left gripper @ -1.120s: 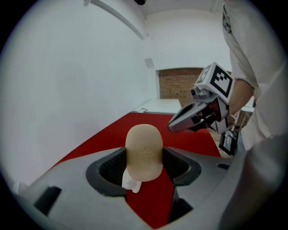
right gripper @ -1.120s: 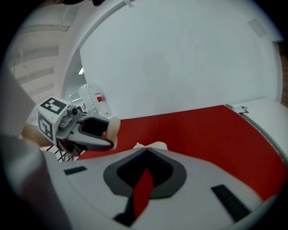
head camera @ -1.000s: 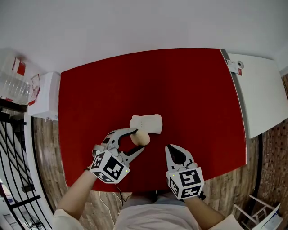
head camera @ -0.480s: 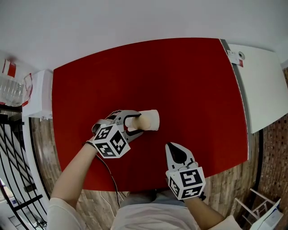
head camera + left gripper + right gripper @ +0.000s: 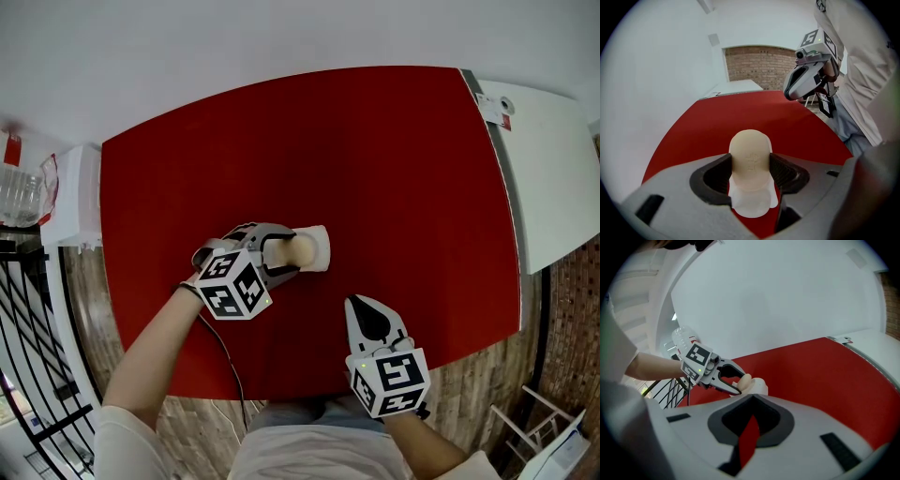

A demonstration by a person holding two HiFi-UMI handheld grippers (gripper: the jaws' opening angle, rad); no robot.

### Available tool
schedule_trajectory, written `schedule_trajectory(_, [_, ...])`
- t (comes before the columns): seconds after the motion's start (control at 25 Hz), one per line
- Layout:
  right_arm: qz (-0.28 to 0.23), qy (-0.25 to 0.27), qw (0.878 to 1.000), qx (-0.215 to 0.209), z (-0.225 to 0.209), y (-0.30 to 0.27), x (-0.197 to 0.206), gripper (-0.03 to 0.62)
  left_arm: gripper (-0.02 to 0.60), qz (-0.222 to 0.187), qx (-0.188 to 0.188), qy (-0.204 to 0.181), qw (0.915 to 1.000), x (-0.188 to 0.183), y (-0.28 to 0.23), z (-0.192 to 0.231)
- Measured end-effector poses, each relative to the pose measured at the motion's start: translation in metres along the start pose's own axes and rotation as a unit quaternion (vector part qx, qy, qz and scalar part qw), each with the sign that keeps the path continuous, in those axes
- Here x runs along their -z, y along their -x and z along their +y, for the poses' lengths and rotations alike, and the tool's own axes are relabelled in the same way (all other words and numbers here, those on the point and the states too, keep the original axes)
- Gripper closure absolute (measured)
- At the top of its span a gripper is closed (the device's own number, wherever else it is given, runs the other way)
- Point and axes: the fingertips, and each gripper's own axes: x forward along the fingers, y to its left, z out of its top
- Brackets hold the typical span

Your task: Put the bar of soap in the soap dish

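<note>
Railings of black metal fill the far left edge of the head view, with a clear plastic container and a white box above them, just beside the left edge of the red surface. On the left part of that surface, the left gripper reaches in from the person's bare forearm, its marker cube tilted towards the camera. Its fingers are clamped on the two sides of the bar of soap, a pale beige rounded bar that stands up between them in the left gripper view. Directly beneath and just right of the soap lies the white soap dish; the bar's lower end is over the dish, but whether it touches the dish I cannot tell. The right gripper view shows the same grasp from the side, the soap pressed up against the dish. Further right and nearer the person, well apart from the dish, the right gripper hovers near the front edge of the surface; its fingers are together at the tips, with only a sliver of red showing through the opening behind them. A white panel adjoins the right edge of the red surface.
</note>
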Motion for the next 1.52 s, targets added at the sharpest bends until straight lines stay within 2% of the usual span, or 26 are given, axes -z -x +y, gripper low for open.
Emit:
schedule_trajectory(0.4, [0.0,-0.011,1.0,0.006,-0.009,-0.001,0.0,0.591,0.321,0.023,0.031,-0.009,0.9992,0.011,-0.015,0.0])
schedule_trajectory(0.72, [0.001,-0.018,1.0,0.007,-0.014,-0.003,0.001,0.591,0.319,0.028,0.046,0.0,0.9986,0.012,-0.017,0.0])
schedule_trajectory(1.0, [0.0,-0.019,1.0,0.005,-0.015,-0.003,-0.001,0.591,0.316,0.024,0.059,-0.008,0.9979,0.012,-0.015,0.0])
schedule_trajectory(1.2, [0.0,-0.02,1.0,0.008,-0.019,-0.002,-0.002,0.591,0.308,0.025,0.057,-0.01,0.998,0.01,-0.011,0.002])
schedule_trajectory(1.4, [-0.004,-0.015,1.0,0.004,-0.016,0.003,-0.005,0.591,0.31,0.014,0.053,0.008,0.9984,0.004,-0.005,-0.001])
schedule_trajectory(1.52, [-0.008,-0.012,1.0,0.002,-0.013,0.006,-0.008,0.591,0.31,0.012,0.04,0.008,0.9991,0.002,0.002,0.002])
